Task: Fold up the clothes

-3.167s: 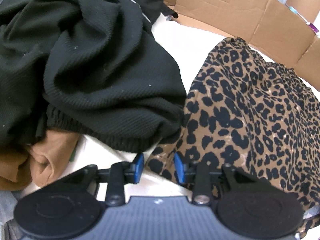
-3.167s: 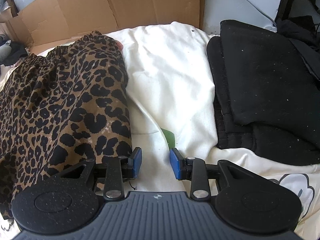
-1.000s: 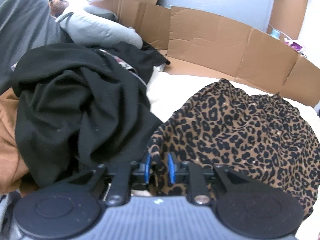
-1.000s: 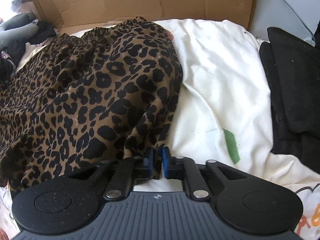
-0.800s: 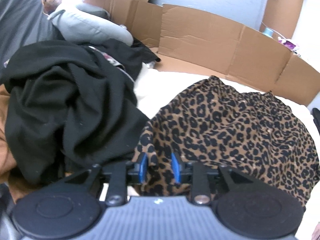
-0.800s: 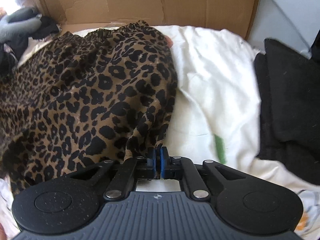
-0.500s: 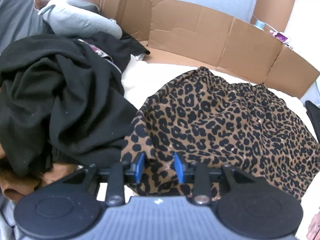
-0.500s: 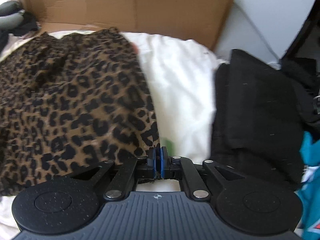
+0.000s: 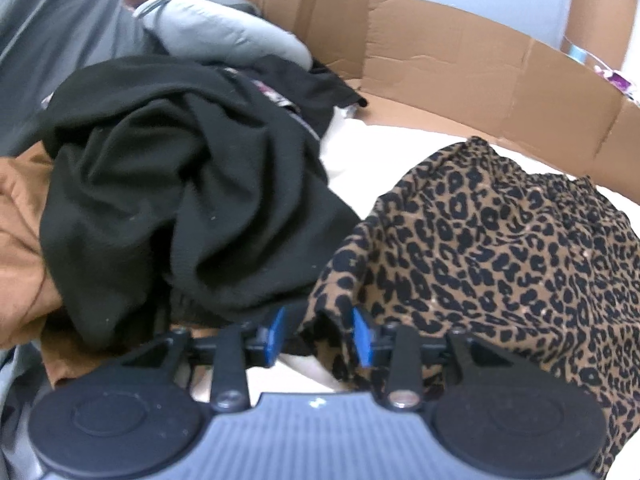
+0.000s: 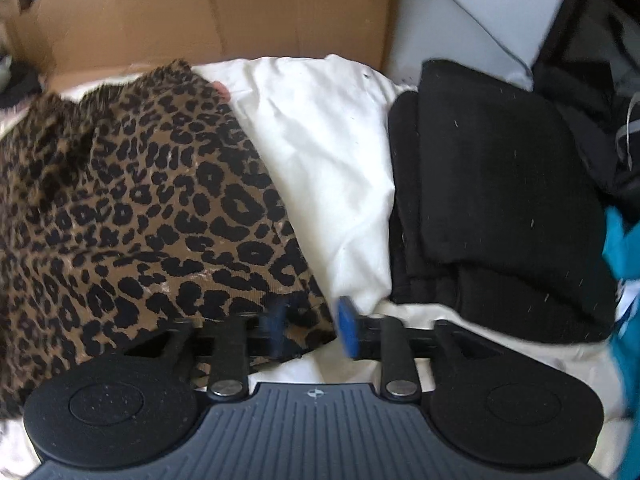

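left gripper (image 9: 318,332): jaws opening, two blue pads apart; corner fold of leopard-print garment (image 9: 500,248) hung between them, not pinched.
right gripper (image 10: 310,326): jaws opening, left pad motion-blurred; near corner of same garment (image 10: 132,216) lay in the gap and over the left finger, pads not pressing on it.
leopard garment: one, spread on white sheet (image 10: 332,152), gathered waistband at far edge next to the cardboard.
white sheet: one, bare strip between leopard piece and folded black stack; also seen in left view (image 9: 400,156).
folded black stack (image 10: 500,200): one, at least two layers, right of the sheet strip, apart from the leopard piece.
crumpled black garment (image 9: 168,200): one heap, left of the leopard piece, edge just beside its corner.
tan-brown cloth (image 9: 20,224): one, under and left of the black heap.
grey garment (image 9: 216,36): one, behind the heap.
teal fabric (image 10: 624,280): one piece, right frame edge, blurred.
cardboard panels (image 9: 460,64): several joined flaps along far side; exact count unclear.
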`<move>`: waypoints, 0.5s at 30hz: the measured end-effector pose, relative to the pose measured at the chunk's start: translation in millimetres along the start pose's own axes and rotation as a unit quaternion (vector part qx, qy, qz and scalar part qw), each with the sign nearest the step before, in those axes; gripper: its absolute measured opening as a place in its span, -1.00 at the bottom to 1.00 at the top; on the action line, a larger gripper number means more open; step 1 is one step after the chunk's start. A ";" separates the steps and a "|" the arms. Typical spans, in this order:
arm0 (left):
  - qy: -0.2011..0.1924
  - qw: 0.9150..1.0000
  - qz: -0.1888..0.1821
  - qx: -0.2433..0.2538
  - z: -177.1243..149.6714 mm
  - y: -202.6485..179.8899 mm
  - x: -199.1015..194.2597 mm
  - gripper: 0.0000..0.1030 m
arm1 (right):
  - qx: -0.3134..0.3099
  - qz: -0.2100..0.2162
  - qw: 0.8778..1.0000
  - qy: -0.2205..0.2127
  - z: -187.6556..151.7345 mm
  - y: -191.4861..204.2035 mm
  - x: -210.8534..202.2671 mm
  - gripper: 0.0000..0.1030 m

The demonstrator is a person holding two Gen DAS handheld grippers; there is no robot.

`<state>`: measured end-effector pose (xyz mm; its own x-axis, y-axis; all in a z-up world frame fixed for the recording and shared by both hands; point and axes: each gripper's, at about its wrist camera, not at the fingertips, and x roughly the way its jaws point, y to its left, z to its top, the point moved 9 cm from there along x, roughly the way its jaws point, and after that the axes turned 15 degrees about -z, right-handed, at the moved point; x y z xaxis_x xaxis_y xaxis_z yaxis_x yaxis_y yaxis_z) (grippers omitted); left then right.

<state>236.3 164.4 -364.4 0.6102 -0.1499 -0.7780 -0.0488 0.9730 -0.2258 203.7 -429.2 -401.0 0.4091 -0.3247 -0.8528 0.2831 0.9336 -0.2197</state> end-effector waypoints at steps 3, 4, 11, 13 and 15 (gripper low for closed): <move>-0.007 1.000 -0.015 -0.005 -0.4 -0.3 1.4 0.13 | 0.045 0.031 0.998 0.012 -7.8 -1.8 5.0 -0.08; -0.008 1.000 -0.017 -0.001 -0.5 -1.4 3.0 0.13 | 0.061 0.039 0.997 0.018 -10.7 -3.3 7.8 -0.08; -0.001 1.000 -0.019 -0.011 -1.5 5.8 14.1 -0.92 | 0.118 0.072 0.990 0.036 -16.7 -4.1 27.8 -0.26; -0.009 1.000 -0.009 0.002 2.0 8.0 8.1 -0.92 | 0.111 0.069 0.991 0.037 -16.1 -4.0 27.9 -0.87; -0.014 1.000 -0.002 0.004 4.3 12.1 4.1 -0.93 | 0.094 0.066 0.993 0.033 -15.4 -2.7 26.3 -0.94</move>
<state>241.6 176.4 -367.8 0.6316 -0.1488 -0.7609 -0.0397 0.9739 -0.2234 200.3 -438.0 -430.2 0.3984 -0.1847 -0.8984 0.3899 0.9207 -0.0164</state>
